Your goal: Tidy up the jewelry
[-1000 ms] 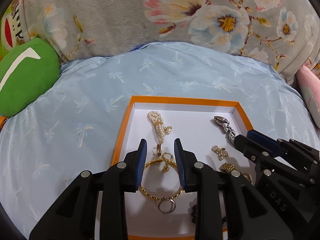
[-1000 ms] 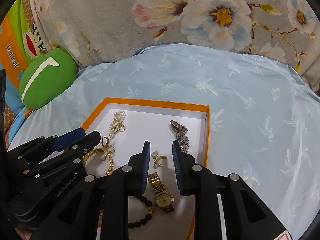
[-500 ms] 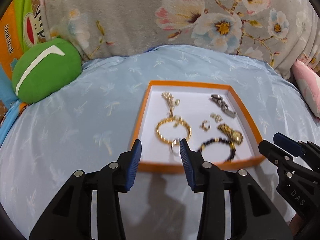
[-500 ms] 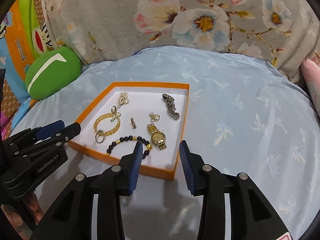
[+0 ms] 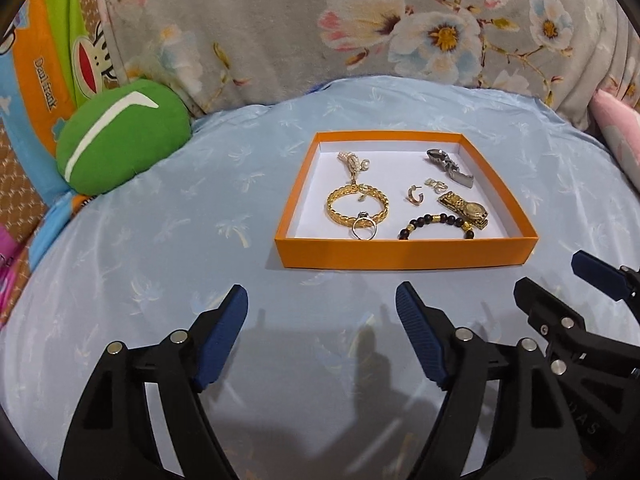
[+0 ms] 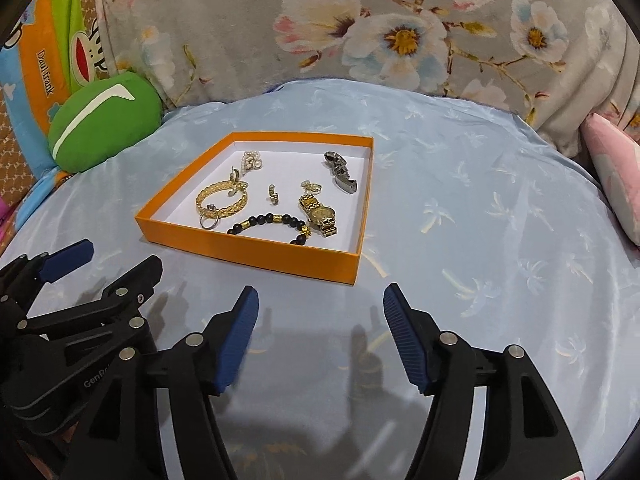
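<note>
Both pairs of fingers hang spread and empty over the pale blue sheet (image 5: 160,248) of a bed, near the tray but apart from it. The left gripper (image 5: 320,320) has its blue-padded fingers (image 5: 224,332) wide apart, having just been opening, with only bare sheet between them. The right gripper (image 6: 318,316) stands the same way, its fingers (image 6: 404,332) just opened too and nothing between them; in the left view it shows at the far right edge (image 5: 560,292), and the left one shows at the lower left of the right view (image 6: 108,264).

Just beyond the fingertips lies the orange tray (image 5: 404,254) with a white floor, its near wall facing both grippers. From the left fingers it sits ahead and a little to the right; from the right fingers, ahead and to the left (image 6: 248,252). All the jewelry lies inside it. Nearest the fingers are a ring (image 5: 364,229) resting against a gold bracelet (image 5: 357,205), a dark bead bracelet (image 5: 436,224), and a gold watch (image 5: 466,209). Farther in are a hoop earring (image 5: 414,195), a small gold earring (image 5: 436,185), a pearl piece (image 5: 352,162) at the far left, and a silver clasp piece (image 5: 450,168) at the far right.

Beyond the tray rises a grey floral blanket (image 5: 360,32). A green cushion (image 5: 120,136) sits well to the left, and a pink pillow (image 6: 616,168) at the right edge.
</note>
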A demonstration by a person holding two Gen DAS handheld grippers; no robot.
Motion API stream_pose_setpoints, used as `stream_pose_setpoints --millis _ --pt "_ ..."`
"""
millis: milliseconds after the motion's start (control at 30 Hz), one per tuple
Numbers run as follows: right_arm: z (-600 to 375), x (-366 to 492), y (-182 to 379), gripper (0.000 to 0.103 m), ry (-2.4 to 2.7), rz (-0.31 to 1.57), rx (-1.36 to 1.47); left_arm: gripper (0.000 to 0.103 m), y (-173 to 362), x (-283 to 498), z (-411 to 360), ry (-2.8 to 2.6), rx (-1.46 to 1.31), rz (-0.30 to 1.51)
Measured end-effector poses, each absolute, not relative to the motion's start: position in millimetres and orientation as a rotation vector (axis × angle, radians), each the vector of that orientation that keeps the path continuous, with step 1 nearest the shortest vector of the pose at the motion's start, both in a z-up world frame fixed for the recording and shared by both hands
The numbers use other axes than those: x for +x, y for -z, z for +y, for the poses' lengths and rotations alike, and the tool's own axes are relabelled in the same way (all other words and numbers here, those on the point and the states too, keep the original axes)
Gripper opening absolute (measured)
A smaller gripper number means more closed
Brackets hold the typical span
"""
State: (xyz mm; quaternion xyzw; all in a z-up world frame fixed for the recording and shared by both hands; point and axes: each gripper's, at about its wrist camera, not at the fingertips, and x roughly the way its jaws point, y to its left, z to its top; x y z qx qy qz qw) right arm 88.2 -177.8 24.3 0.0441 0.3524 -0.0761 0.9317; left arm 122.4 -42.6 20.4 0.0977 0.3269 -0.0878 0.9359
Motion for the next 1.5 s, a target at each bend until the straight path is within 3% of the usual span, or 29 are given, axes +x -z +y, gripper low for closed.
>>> stream_pose_setpoints --millis 1500 --pt "-178.8 95.0 -17.6 0.064 0.193 0.765 0.073 0.076 -14.5 130.0 -45.6 0.129 0.243 0.703"
